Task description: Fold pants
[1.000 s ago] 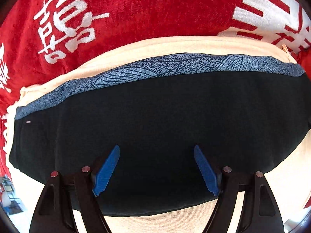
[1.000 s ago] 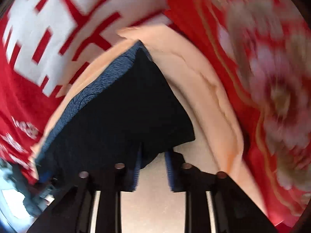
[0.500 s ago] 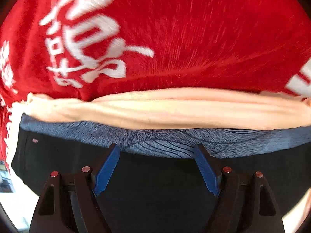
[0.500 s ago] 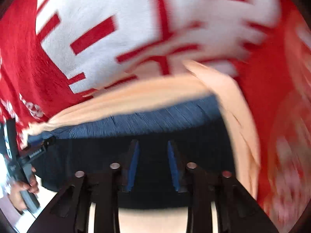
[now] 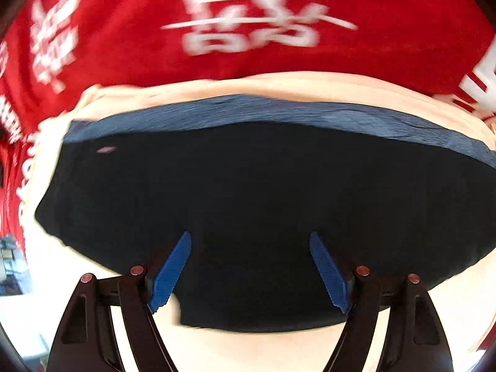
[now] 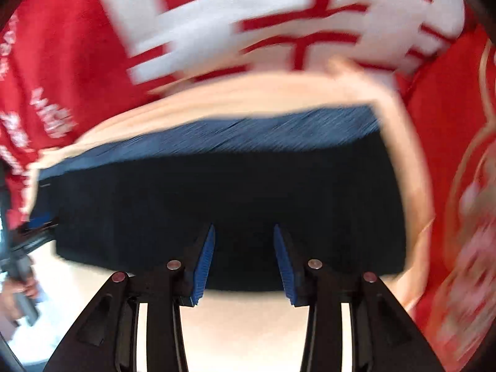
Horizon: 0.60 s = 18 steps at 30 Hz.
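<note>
The folded black pants [image 5: 263, 204] with a blue patterned waistband [image 5: 279, 111] lie flat on a cream cloth [image 5: 279, 83]. My left gripper [image 5: 249, 241] hangs over the pants' near part, jaws wide open and empty. In the right wrist view the same pants [image 6: 232, 201] lie ahead, waistband [image 6: 248, 133] at the far side. My right gripper [image 6: 243, 235] is over the near edge of the pants, jaws open a moderate gap with nothing between them. The left gripper and the hand holding it show at the left edge of the right wrist view [image 6: 21, 263].
A red blanket [image 5: 155, 31] with white characters lies under and beyond the cream cloth. In the right wrist view it [image 6: 449, 124] wraps around the right side with a gold floral print. Bare cream cloth [image 6: 248, 325] lies in front of the pants.
Both grippers swung forward over the pants and pulled back again. The right gripper has shifted from the pants' right corner toward the middle and opened wider. The pants have stayed flat.
</note>
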### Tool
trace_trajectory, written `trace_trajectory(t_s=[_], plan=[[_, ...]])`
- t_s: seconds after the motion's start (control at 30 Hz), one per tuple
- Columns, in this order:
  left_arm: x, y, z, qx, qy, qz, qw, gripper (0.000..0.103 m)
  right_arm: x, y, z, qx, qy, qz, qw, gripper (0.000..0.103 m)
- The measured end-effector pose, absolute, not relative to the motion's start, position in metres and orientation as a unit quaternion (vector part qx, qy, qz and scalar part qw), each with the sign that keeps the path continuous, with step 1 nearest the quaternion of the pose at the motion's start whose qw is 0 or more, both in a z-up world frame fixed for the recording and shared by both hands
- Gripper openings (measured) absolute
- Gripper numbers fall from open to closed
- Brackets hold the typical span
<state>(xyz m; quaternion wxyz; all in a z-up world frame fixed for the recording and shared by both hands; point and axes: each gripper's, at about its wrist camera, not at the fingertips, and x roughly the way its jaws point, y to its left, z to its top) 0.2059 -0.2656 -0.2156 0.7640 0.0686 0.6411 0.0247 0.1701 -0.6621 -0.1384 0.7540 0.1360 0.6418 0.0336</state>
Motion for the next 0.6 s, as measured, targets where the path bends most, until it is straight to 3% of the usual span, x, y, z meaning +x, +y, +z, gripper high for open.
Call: trace_trajectory(t_s=[0.33, 0.47, 0.57, 0.6], plan=[[0.218, -0.100, -0.208, 0.104, 0.612, 0.074, 0.781, 0.080, 0.121, -0.444, -0.176, 0.308, 0.642, 0.186, 0.677, 0.043], [0.225, -0.028, -0.236, 0.118, 0.617, 0.096, 0.772, 0.080, 0.126, -0.394, -0.216, 0.365, 0.637, 0.183, 0.654, 0.043], [0.228, 0.001, -0.250, 0.097, 0.606, 0.074, 0.786, 0.098, 0.128, -0.382, -0.233, 0.390, 0.634, 0.161, 0.649, 0.043], [0.227, 0.004, -0.252, 0.096, 0.602, 0.064, 0.790, 0.098, 0.129, -0.381, -0.237, 0.393, 0.632, 0.155, 0.649, 0.043]])
